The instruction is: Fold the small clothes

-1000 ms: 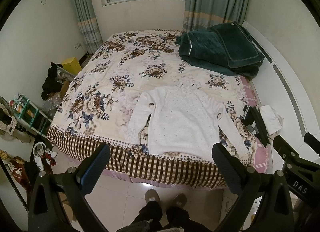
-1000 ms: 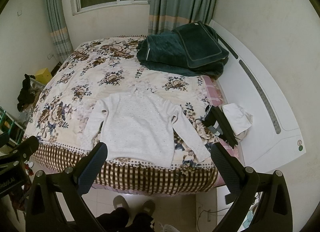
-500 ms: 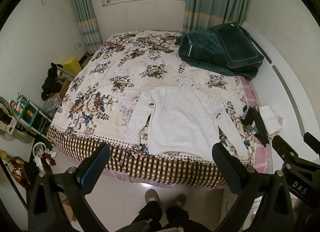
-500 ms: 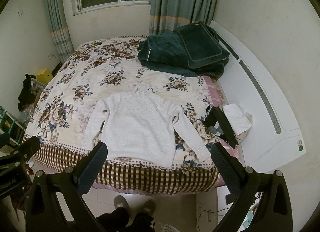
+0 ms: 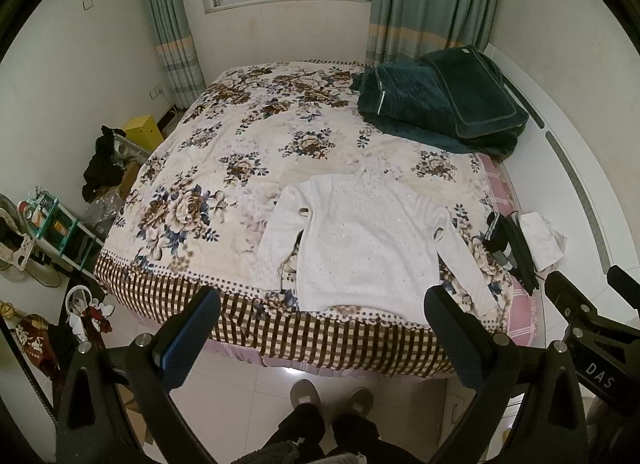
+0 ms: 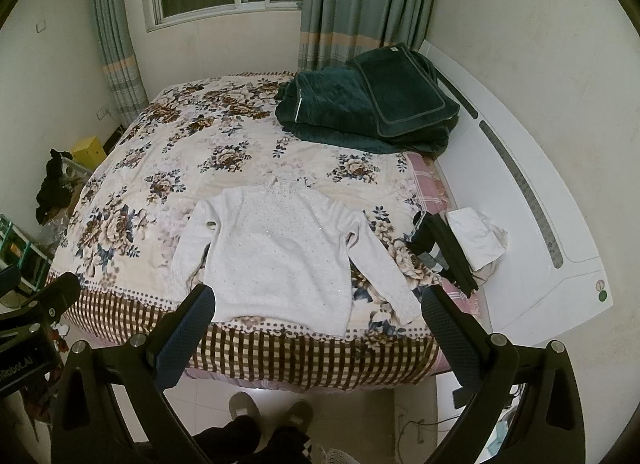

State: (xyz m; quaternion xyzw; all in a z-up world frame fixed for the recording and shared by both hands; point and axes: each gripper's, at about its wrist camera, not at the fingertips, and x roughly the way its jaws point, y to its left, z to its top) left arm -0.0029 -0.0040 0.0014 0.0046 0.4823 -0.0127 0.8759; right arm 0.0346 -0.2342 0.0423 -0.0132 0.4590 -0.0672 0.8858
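A white sweater (image 5: 372,240) lies flat on the bed (image 5: 224,167) ahead of both grippers. Left gripper (image 5: 320,320) and right gripper (image 6: 318,316) hover wide open, empty. Best pinch the sleeve cuffs first, probably single-layer.

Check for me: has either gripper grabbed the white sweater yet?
No, the left gripper and right gripper are both open and empty, short of the white sweater lying flat.
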